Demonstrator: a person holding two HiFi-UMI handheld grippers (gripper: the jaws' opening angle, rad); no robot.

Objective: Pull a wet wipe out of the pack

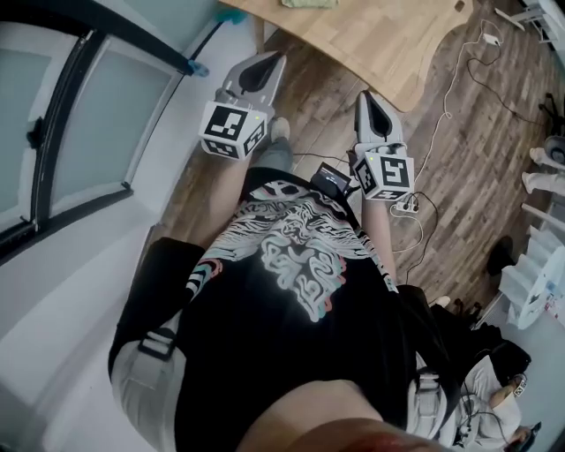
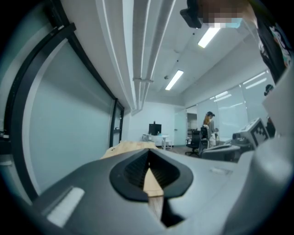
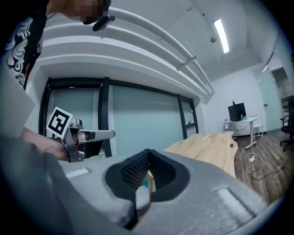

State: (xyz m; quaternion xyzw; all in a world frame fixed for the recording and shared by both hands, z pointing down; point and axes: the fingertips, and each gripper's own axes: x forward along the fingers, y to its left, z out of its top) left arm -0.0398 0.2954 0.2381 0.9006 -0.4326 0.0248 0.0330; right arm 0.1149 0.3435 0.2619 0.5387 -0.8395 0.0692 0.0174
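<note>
Wood-plank floor (image 1: 459,168) fills the head view, with a glass partition (image 1: 97,115) in a dark frame running along its left side. A pale wooden table (image 1: 371,35) stands ahead. Its rounded near corner reaches toward the person (image 1: 291,291), who wears a black printed T-shirt and stands short of the table's near edge.

Both tools are held level over the floor, short of the table. The left gripper (image 1: 277,55) points past the table's near-left edge. Its own view shows the ribbed pads clenched tip to tip with nothing between them. The right gripper (image 1: 364,94) points at the near corner and is likewise clenched and empty. Each carries a marker cube, the left cube (image 1: 231,130) and the right cube (image 1: 386,175).

A white cable (image 1: 459,71) trails over the floor to the right of the table.

A small pale green thing (image 1: 309,3) lies on the table toward its far side, cut off by the top of the picture. Whether it is the pack of wipes cannot be told, and neither tool touches it
</note>
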